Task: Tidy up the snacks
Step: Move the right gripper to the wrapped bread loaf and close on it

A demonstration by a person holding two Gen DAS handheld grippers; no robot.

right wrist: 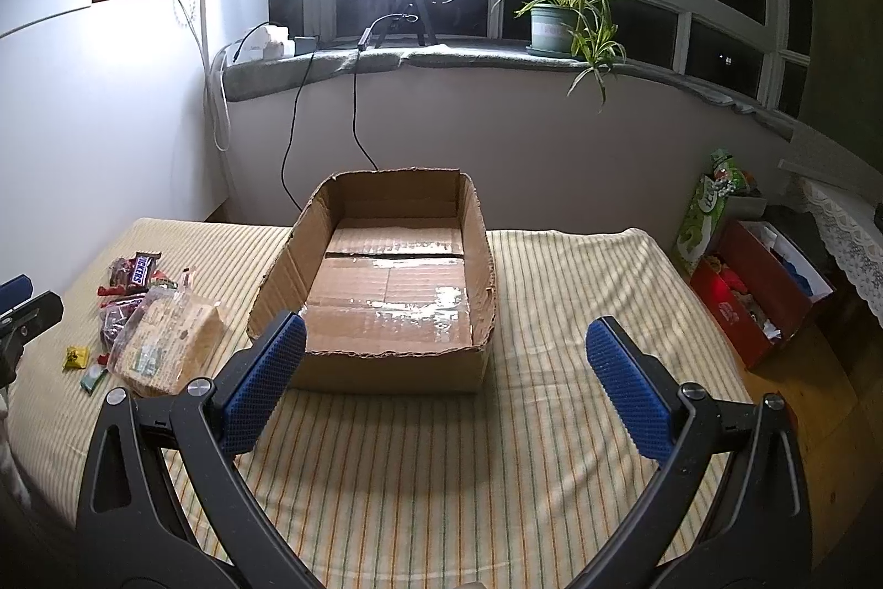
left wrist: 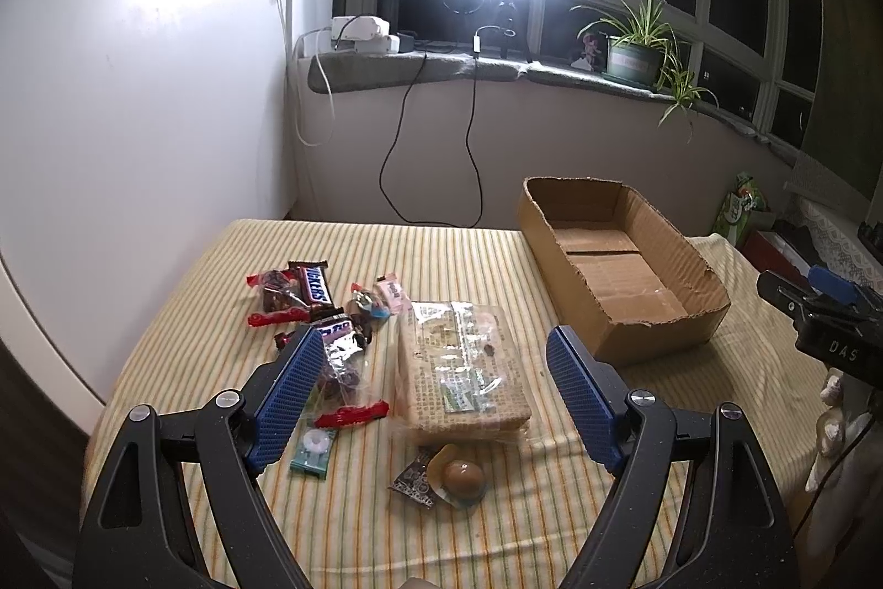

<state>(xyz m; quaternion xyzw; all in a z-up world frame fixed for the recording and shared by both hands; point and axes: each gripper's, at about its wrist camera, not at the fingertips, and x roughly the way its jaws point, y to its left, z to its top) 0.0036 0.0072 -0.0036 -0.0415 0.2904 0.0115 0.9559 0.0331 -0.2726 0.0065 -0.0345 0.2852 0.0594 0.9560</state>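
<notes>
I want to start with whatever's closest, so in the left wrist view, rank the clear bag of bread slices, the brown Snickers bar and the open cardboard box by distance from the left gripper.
From the left gripper:
1. Clear bag of bread slices, straight ahead between the fingers.
2. Brown Snickers bar, farther, ahead-left.
3. Open cardboard box, ahead-right; its near corner rivals the Snickers, but most of it lies farther.

Right hand-held gripper gapes before the empty cardboard box.

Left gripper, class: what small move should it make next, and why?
Probably lower the left gripper onto the wrapped cracker pack. Its jaws are open and empty, the pack lies between its fingers, and the cardboard box holds nothing yet. The right gripper is also open, facing the box.
</notes>
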